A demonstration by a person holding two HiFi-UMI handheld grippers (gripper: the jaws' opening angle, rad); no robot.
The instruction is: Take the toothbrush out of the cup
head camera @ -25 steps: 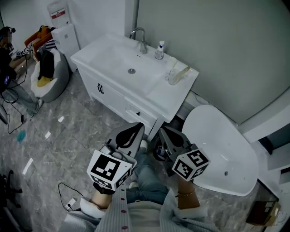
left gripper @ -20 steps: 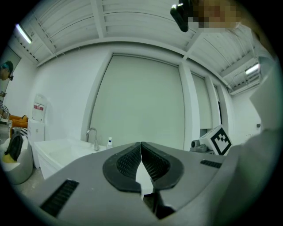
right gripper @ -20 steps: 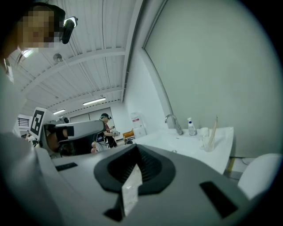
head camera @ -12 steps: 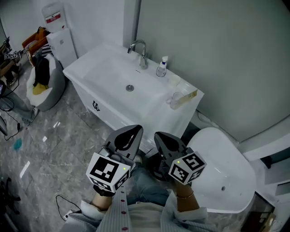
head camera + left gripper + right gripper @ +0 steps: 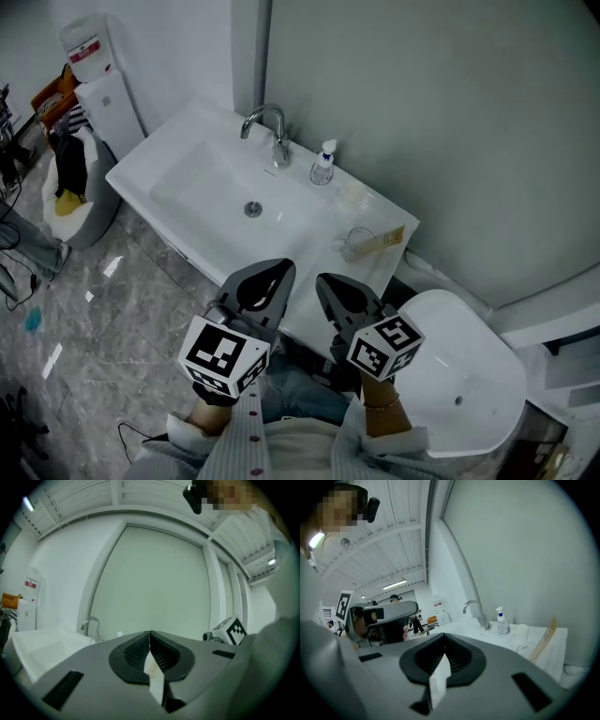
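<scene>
A clear cup (image 5: 353,245) stands on the right end of the white sink counter (image 5: 202,127), with a pale tan toothbrush (image 5: 384,238) leaning out of it to the right. In the right gripper view the cup (image 5: 526,649) and toothbrush (image 5: 547,635) lie ahead on the right. My left gripper (image 5: 266,274) and right gripper (image 5: 330,284) hang side by side just short of the counter's front edge, well apart from the cup. Both are shut with nothing between the jaws, as seen at the left gripper (image 5: 150,633) and right gripper (image 5: 444,637).
A chrome faucet (image 5: 265,127) and a small soap bottle (image 5: 322,164) stand at the counter's back. A white toilet (image 5: 459,375) sits to the right of the vanity. A water dispenser (image 5: 91,70) and a beanbag with clothes (image 5: 66,183) are at the far left.
Both grippers have travelled toward the sink together; the vanity now sits lower and closer in the head view, with the cup nearer my right gripper. Jaws stayed shut.
</scene>
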